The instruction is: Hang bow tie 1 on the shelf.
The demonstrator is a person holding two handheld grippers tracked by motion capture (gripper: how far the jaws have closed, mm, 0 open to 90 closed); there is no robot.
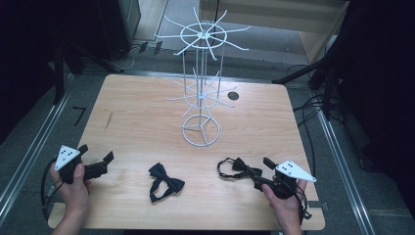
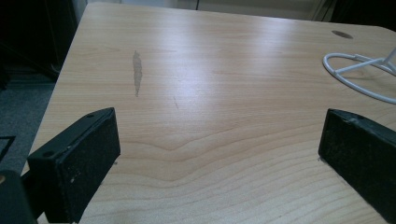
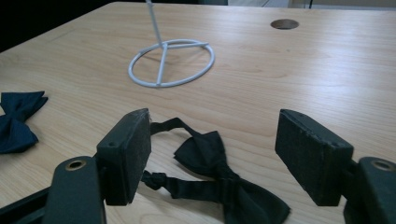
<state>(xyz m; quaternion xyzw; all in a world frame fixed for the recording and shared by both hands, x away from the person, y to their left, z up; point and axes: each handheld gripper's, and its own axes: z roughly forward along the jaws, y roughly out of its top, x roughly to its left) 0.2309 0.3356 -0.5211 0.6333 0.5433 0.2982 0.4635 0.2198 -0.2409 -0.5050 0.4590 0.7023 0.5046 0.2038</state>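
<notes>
Right hand: it is gripping the right gripper (image 1: 260, 171) at the table's near right corner, wrist coming in from the bottom edge, the tool lying low and pointing left toward the near bow tie.
Right jaws: they are standing wide apart with nothing pressed between the pads; in the right gripper view the black bow tie (image 3: 219, 172) is lying on the wood between them, touching neither pad.
Left hand: it is holding the left gripper (image 1: 100, 164) low at the near left edge, pointing right and slightly away.
Left jaws: they are gaping wide over bare wood.
Second bow tie: a dark bow tie (image 1: 165, 182) is lying flat near the front edge, between the two grippers, well apart from both.
Table: the light wooden table (image 1: 137, 117) is carrying a white wire rack (image 1: 200, 83) with radiating arms, standing upright on its ring base at the middle.
Room: grey floor and dark equipment are surrounding the table.
</notes>
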